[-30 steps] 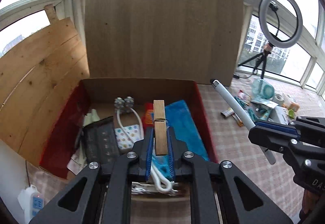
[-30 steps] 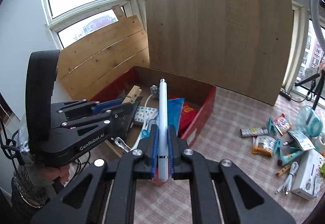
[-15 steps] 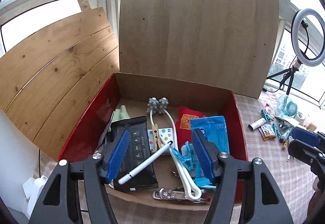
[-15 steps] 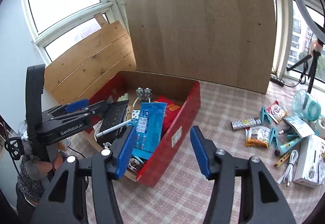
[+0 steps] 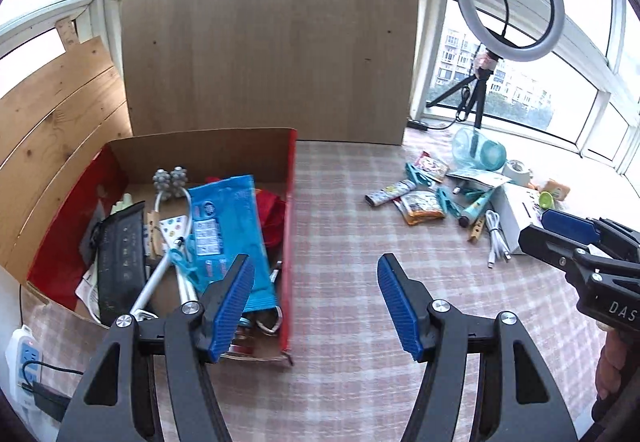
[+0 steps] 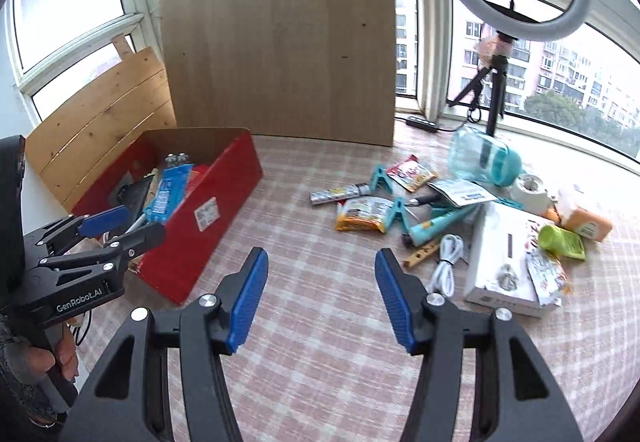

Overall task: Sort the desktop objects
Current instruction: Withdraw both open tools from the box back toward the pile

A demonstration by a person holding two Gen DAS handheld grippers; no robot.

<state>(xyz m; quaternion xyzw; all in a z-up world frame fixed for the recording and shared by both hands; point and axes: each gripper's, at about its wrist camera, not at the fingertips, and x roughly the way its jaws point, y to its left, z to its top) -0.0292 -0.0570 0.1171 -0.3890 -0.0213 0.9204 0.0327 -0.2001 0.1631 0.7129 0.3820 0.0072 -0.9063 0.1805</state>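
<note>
A red cardboard box (image 5: 289, 226) stands at the left of the checked tablecloth; it also shows in the right wrist view (image 6: 224, 193). In it lie a white pen (image 5: 154, 282), a wooden clothespin (image 5: 151, 230), a blue packet (image 5: 224, 226) and a black pouch (image 5: 120, 254). My left gripper (image 5: 316, 306) is open and empty, over the box's right wall and the cloth. My right gripper (image 6: 322, 298) is open and empty above bare cloth, to the right of the box. Loose items lie at the right: snack packets (image 6: 362, 213), a teal clip (image 6: 396, 211), a white cable (image 6: 446, 266).
A white carton (image 6: 506, 258) with a green item (image 6: 560, 242) lies at the right. A ring light on a tripod (image 6: 496, 81) and a teal jar (image 6: 484, 161) stand at the back right. A wooden board (image 6: 280, 41) stands behind the box. A power strip (image 5: 24, 366) lies at the lower left.
Both grippers opened: the clothespin and the white pen now lie in the box. Both grippers then swung right, away from the box toward the loose items.
</note>
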